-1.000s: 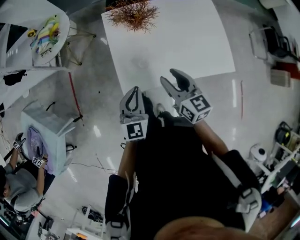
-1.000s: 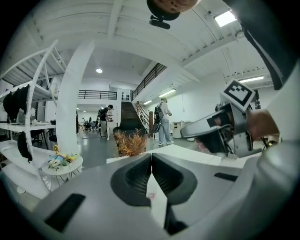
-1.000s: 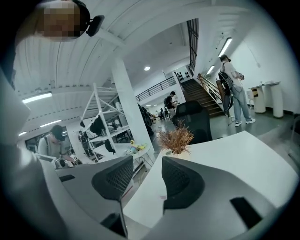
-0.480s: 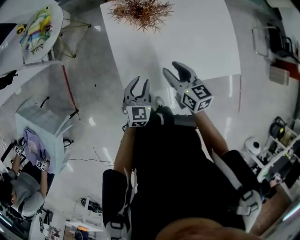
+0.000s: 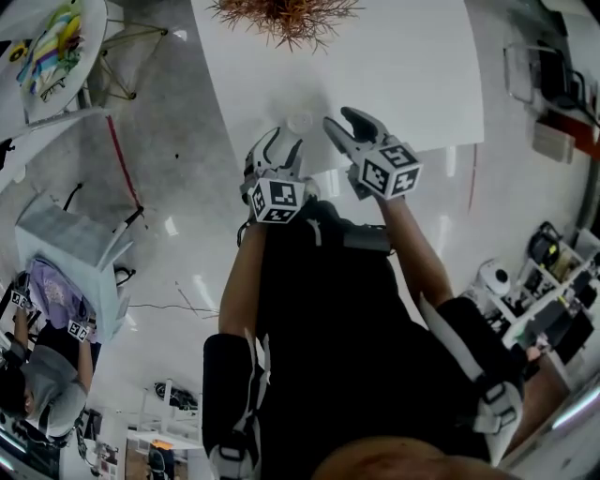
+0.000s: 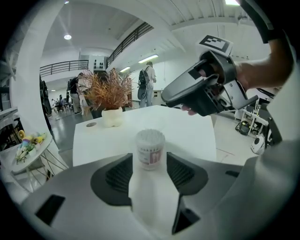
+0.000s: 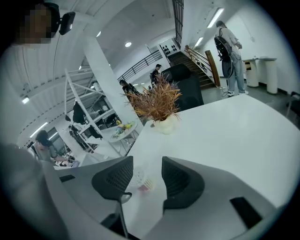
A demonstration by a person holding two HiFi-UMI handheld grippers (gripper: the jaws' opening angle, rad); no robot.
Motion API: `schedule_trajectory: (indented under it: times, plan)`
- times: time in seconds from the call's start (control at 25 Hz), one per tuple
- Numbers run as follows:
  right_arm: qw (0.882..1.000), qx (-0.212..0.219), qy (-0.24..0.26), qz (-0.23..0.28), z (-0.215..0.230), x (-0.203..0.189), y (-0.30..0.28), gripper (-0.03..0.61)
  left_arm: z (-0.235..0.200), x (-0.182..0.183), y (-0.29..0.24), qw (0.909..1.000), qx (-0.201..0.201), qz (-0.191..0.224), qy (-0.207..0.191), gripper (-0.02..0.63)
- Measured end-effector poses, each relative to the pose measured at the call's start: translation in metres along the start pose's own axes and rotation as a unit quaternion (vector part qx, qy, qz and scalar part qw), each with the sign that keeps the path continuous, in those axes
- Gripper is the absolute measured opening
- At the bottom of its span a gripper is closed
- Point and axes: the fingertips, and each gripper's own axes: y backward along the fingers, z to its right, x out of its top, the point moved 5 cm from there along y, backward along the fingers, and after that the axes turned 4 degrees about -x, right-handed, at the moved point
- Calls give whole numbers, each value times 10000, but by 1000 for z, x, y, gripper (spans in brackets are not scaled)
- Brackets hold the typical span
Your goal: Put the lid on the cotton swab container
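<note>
Approach, we reckon: our left gripper (image 6: 150, 161), jaws just opened, empty, faces the clear round plastic swab tub (image 6: 150, 144); next wants gentle closing.

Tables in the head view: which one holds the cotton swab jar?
The big rectangular table with the dried plant at its far end; the cotton swab container stands near its front edge. The small round table holds colourful items.

Smooth matt table (image 5: 403, 66), clear plastic container (image 6: 150, 149)

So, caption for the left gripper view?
Left gripper, jaws just opening and empty, faces the cotton swab container on a white table.
</note>
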Motion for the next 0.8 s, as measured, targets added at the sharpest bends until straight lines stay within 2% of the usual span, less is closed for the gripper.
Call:
schedule_trajectory:
  times: [0.24, 0.48, 0.68, 0.8]
  plan:
    - [9988, -189, -398, -236, 22, -15, -23, 184, -7, -3, -19, 9997, 0, -97, -204, 213]
    - [9960, -85, -825, -335, 30, -19, -43, 184, -8, 0, -32, 9982, -10, -101, -596, 202]
    - [9927, 39, -1145, -364, 36, -26, -54, 181, -11, 1, -37, 9979, -113, -64, -629, 202]
    - [9925, 18, -1158, -385, 36, -26, -57, 147, -11, 2, -37, 9977, -150, -64, -655, 199]
